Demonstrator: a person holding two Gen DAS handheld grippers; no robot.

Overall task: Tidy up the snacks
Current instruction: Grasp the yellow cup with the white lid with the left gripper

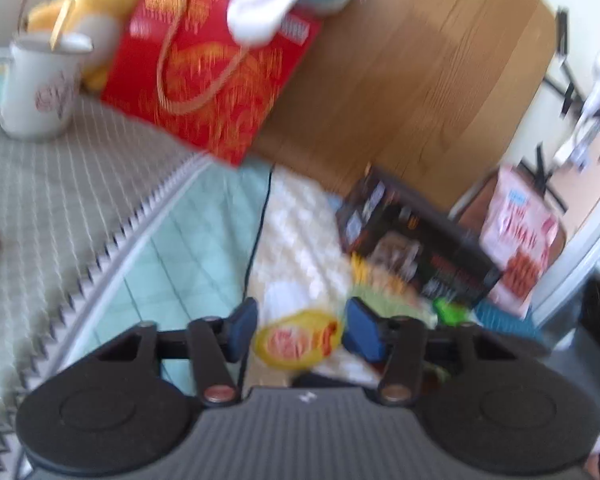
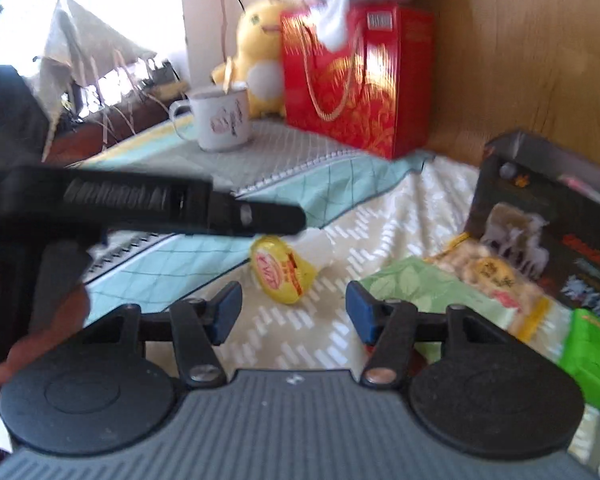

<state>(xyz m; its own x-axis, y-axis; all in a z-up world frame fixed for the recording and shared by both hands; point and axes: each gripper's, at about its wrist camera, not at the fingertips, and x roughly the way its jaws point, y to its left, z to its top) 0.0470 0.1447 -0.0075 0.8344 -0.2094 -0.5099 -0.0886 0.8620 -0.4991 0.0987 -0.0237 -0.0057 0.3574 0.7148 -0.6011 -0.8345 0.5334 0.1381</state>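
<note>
Yellow snack packet (image 1: 298,340) low centre of the left wrist view, on the patterned cloth (image 2: 400,208), between the left gripper's (image 1: 300,334) blue pads; blur hides whether they press it. Right gripper (image 2: 294,310) half open, empty, the packet beyond its tips. Black box (image 2: 548,236), green packets (image 2: 592,352) at right. Red gift bag (image 2: 352,80), white mug (image 2: 222,120) toward the top.

My left gripper (image 1: 298,334) points down at a slant, its blue pads (image 1: 242,330) close on either side of something small. My right gripper (image 2: 294,312) is angled down too, jaws apart with nothing between them.
</note>
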